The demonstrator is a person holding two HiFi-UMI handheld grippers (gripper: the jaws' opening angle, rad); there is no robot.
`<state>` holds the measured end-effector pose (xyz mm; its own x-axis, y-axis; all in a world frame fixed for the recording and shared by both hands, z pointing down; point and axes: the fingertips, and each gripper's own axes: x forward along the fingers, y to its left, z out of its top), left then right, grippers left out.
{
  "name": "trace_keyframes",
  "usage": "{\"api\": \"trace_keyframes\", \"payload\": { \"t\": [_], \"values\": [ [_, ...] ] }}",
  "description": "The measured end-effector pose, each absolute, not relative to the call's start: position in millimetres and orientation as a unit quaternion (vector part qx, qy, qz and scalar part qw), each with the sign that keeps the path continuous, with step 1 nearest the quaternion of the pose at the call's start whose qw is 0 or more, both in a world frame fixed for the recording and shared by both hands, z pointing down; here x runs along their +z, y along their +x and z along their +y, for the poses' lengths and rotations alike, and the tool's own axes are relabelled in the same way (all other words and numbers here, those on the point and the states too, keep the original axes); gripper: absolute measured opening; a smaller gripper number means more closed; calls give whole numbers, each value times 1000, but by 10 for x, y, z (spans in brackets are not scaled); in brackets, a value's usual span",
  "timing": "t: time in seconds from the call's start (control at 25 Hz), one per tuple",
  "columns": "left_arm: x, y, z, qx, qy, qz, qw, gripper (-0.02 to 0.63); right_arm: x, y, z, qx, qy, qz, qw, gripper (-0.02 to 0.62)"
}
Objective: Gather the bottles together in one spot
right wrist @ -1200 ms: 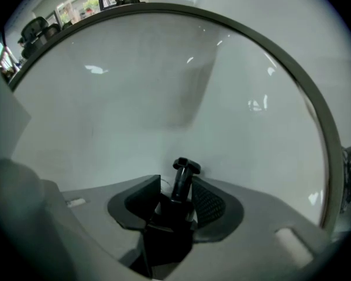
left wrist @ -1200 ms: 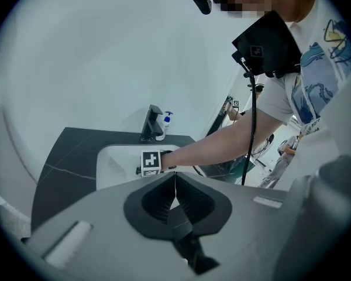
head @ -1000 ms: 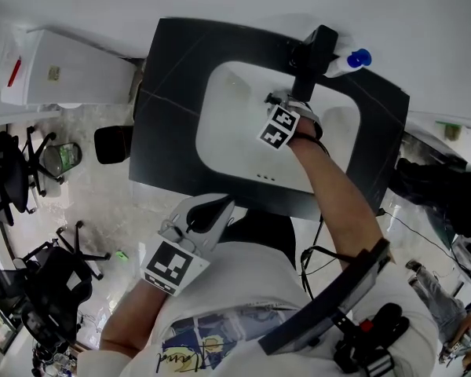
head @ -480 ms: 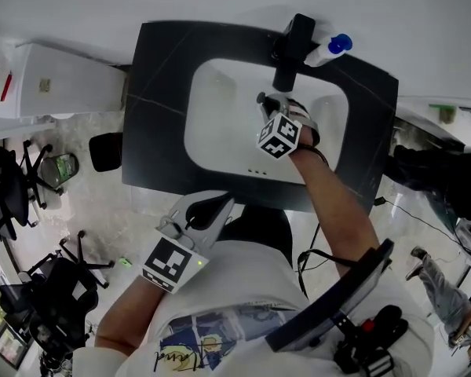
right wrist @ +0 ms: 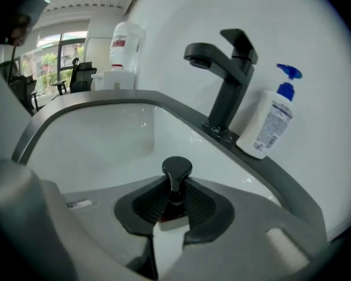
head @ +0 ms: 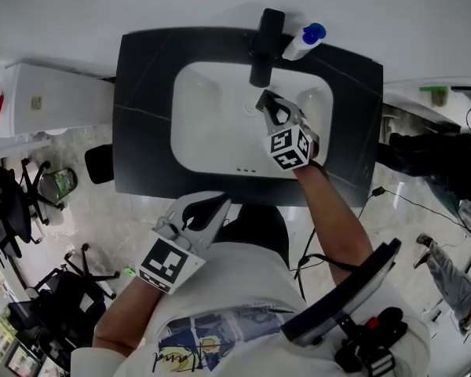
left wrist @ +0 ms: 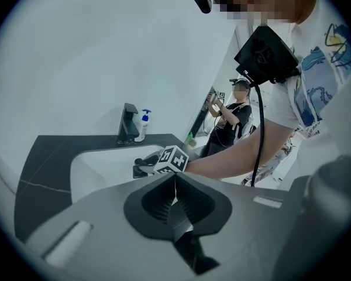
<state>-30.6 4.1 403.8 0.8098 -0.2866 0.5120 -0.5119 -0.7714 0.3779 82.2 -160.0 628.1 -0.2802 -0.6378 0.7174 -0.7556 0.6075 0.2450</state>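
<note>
The left gripper [head: 222,203] hangs off the counter [head: 141,132], at about 7 o'clock from the sink [head: 212,124], close to the person's shirt [head: 243,289]. Its jaws are together with nothing between them. The black faucet [head: 265,38] stands at the sink's 12 o'clock. The right gripper [head: 267,102] is over the sink's right half and points toward 11 o'clock, at the faucet. Its jaws have just been closing and are now clamped on a small bottle [right wrist: 176,171]. This bottle has a white body, and its black cap sticks out past the pads, above the sink. The pump bottle [head: 302,43], white with a blue head, stands on the counter at the sink's 1 o'clock, just right of the faucet and apart from the held bottle.
</note>
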Motion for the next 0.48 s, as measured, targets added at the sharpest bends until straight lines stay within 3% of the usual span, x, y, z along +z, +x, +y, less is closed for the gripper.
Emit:
{"api": "trace_keyframes", "payload": {
  "t": [0.48],
  "values": [
    [4072, -84, 156, 238, 924, -175, 242, 6, 6144, 1154, -1396, 110, 512, -781, 340, 64]
  ]
}}
